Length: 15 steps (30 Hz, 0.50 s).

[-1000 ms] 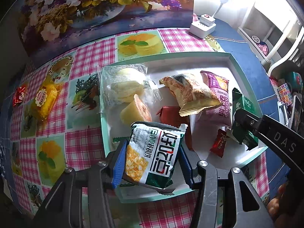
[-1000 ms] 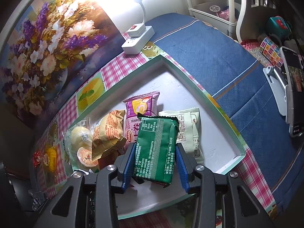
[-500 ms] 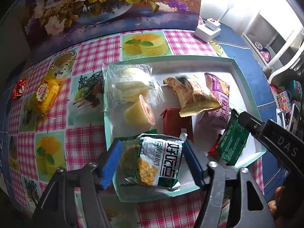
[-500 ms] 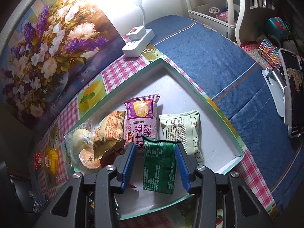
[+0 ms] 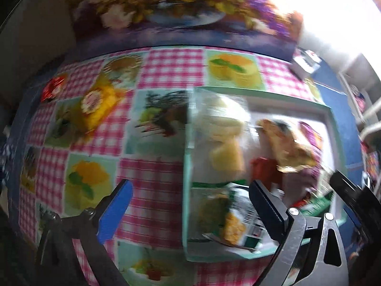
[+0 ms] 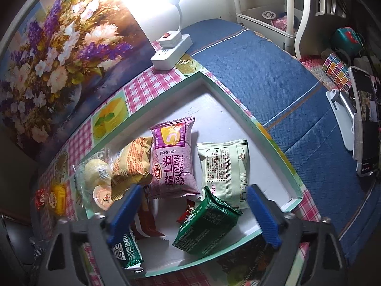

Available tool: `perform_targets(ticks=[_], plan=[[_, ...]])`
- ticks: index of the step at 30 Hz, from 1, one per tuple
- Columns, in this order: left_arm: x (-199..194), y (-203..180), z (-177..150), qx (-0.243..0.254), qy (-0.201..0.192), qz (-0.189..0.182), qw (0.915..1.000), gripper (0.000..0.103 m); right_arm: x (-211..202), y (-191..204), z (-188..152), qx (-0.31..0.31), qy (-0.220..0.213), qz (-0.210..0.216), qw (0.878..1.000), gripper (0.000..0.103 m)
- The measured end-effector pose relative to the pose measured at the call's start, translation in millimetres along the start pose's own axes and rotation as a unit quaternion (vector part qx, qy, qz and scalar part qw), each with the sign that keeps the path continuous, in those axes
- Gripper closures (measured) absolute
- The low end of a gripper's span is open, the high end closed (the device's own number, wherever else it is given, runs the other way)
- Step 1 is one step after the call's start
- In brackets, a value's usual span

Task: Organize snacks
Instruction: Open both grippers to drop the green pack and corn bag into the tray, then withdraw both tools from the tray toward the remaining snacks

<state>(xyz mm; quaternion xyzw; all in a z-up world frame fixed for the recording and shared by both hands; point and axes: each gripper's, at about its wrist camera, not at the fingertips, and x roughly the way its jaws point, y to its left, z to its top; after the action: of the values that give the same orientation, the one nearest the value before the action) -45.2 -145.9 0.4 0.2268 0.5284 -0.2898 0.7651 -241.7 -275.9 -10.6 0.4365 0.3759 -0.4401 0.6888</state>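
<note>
Both tongs, left (image 5: 190, 209) and right (image 6: 190, 217), are opening empty over the tray's (image 6: 281, 150) near edge, where a light, crinkly green packet (image 6: 206, 224) lies loose, best pinched across its flat faces.

the desk (image 6: 257, 76) is wearing a blue cloth, with a pink checked fruit-print mat (image 5: 166, 71) lying over part of it. a shallow green-rimmed tray (image 6: 240, 106) is sitting on the mat, ahead of the right fingers (image 6: 260, 217). a yellow snack pack (image 5: 100, 104) and a small red one (image 5: 51, 89) are lying on the mat, well beyond the left fingers (image 5: 114, 212). a white power strip (image 6: 171, 51) is resting past the tray's far corner, beside a flower painting (image 6: 59, 54) leaning at the back edge.
</note>
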Motion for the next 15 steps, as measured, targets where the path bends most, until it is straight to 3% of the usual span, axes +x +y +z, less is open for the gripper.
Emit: perform_targets(ticks=[1,15], plan=[[2,4,1,-0.009,0.001,0.004,1.0,0.005,0,0,0,-0.003,0.0,-0.003,1.0,0.0],[13,90,12,-0.135,-0.006,0.086,0.9872,0.005,-2,30,-6,-0.06,-0.008,-0.012,0.998,0.0]])
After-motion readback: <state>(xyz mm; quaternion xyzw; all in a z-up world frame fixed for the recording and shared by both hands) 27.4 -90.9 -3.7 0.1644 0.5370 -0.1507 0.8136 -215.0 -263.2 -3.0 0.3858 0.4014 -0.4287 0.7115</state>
